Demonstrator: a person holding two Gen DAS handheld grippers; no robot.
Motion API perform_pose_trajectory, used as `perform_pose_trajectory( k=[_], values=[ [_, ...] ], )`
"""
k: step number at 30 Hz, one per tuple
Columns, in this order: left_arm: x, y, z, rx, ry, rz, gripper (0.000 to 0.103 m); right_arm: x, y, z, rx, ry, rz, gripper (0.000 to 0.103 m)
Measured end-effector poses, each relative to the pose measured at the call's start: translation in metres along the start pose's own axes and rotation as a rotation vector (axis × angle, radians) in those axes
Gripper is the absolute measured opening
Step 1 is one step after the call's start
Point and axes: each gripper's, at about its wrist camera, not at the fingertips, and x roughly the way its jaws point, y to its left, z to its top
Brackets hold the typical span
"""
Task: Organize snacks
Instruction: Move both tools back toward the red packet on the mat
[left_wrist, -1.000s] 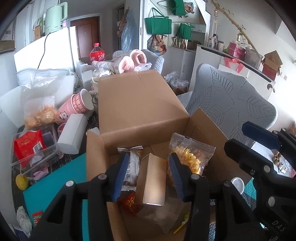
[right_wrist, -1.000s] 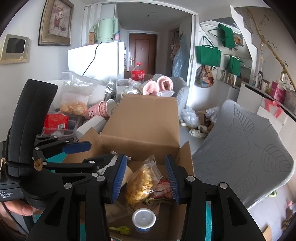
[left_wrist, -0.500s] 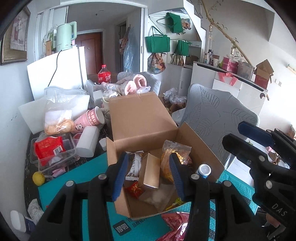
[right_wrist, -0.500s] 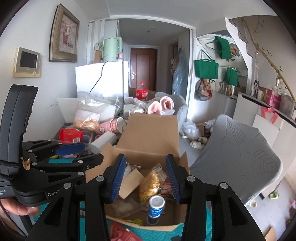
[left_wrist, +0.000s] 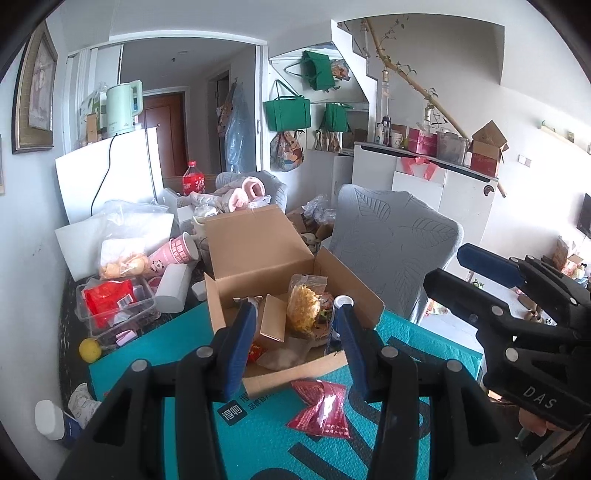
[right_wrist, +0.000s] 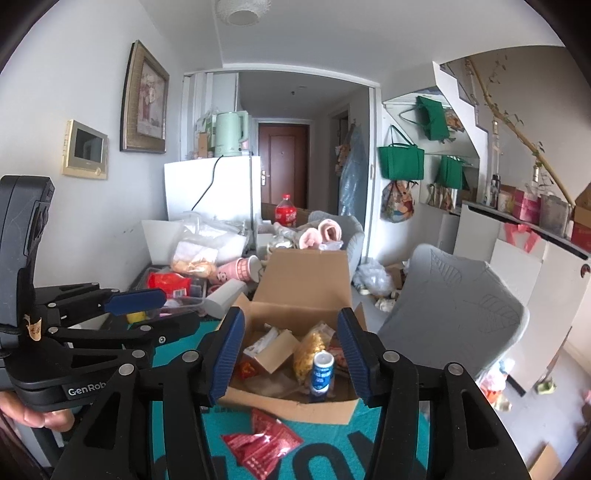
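The red snack packet (right_wrist: 260, 441), lower centre, looks light and crinkly, best pinched at its edge; both hand-held grippers (left_wrist: 293, 350) (right_wrist: 291, 356) stand apart, empty.

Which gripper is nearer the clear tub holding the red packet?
Left. The left gripper hovers before the cardboard box, with the clear tub just off to its left; the right gripper is on the left one's far side, toward the grey chair.
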Motion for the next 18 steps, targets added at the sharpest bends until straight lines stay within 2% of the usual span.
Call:
perform_pose_trajectory(
  k=[2,6,9,13,18],
  values=[
    [-0.009,-0.003,-0.006,0.0,-0.001,-0.014,0.046,-0.009,0.001,-0.007,0.012,0.009,-0.007,0.053],
    [-0.021,-0.011,-0.018,-0.002,0.007,-0.016,0.046,-0.027,-0.001,-0.023,0.041,0.015,0.008,0.067],
    [-0.029,-0.015,-0.026,0.0,0.008,-0.02,0.046,-0.038,0.0,-0.037,0.064,0.028,0.021,0.068],
    [-0.032,-0.017,-0.039,-0.001,0.02,-0.036,0.046,-0.051,0.0,-0.055,0.095,0.028,-0.03,0.071],
    [-0.03,-0.02,-0.059,0.009,0.055,-0.062,0.046,-0.06,-0.003,-0.078,0.123,0.052,-0.05,0.071]
  ],
)
